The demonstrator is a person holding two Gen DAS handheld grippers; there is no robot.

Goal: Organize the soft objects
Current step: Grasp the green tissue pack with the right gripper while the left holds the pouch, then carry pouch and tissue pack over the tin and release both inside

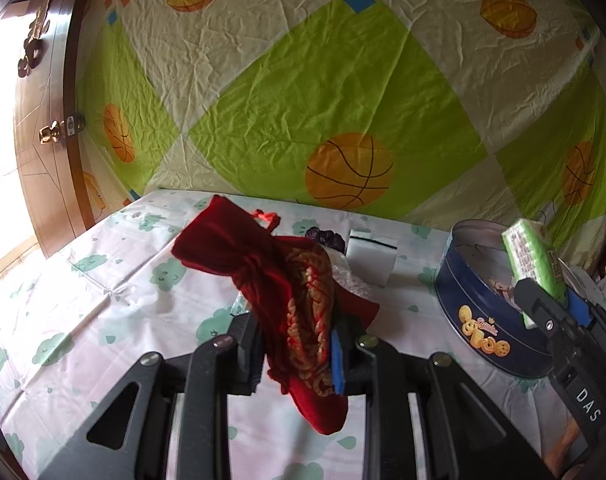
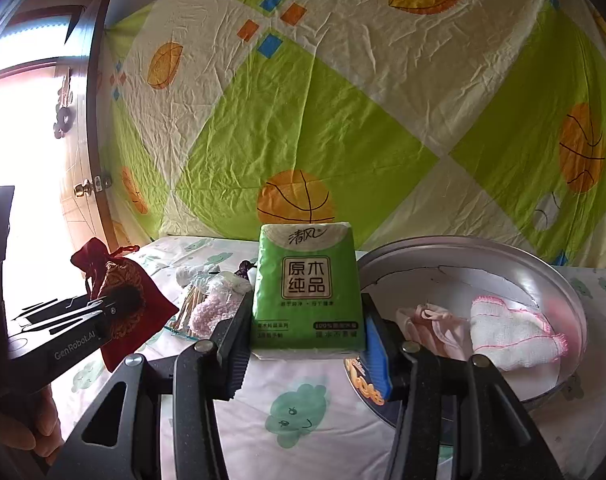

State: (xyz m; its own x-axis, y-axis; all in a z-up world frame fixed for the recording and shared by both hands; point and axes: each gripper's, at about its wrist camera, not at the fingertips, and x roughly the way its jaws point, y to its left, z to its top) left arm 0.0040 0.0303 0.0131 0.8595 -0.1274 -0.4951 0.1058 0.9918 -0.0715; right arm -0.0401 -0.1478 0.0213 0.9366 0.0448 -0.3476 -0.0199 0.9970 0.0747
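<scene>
My left gripper (image 1: 299, 340) is shut on a red velvet drawstring pouch (image 1: 271, 280) with gold brocade and holds it above the table; it also shows in the right wrist view (image 2: 119, 300). My right gripper (image 2: 307, 336) is shut on a green tissue pack (image 2: 307, 288), upright, just left of the round blue cookie tin (image 2: 571, 308). In the left wrist view the pack (image 1: 535, 264) hangs over the tin (image 1: 483, 320). The tin holds a white cloth with pink edging (image 2: 511, 328) and a pale pink cloth (image 2: 431, 320).
On the cloud-print tablecloth (image 2: 303, 412) lie a pink fluffy item (image 2: 211, 312), a plastic bag with sticks (image 2: 191, 304), a dark purple item (image 1: 323, 236) and a white block (image 1: 371, 260). A basketball-print sheet (image 1: 343, 80) hangs behind. A wooden door (image 1: 43, 120) is at left.
</scene>
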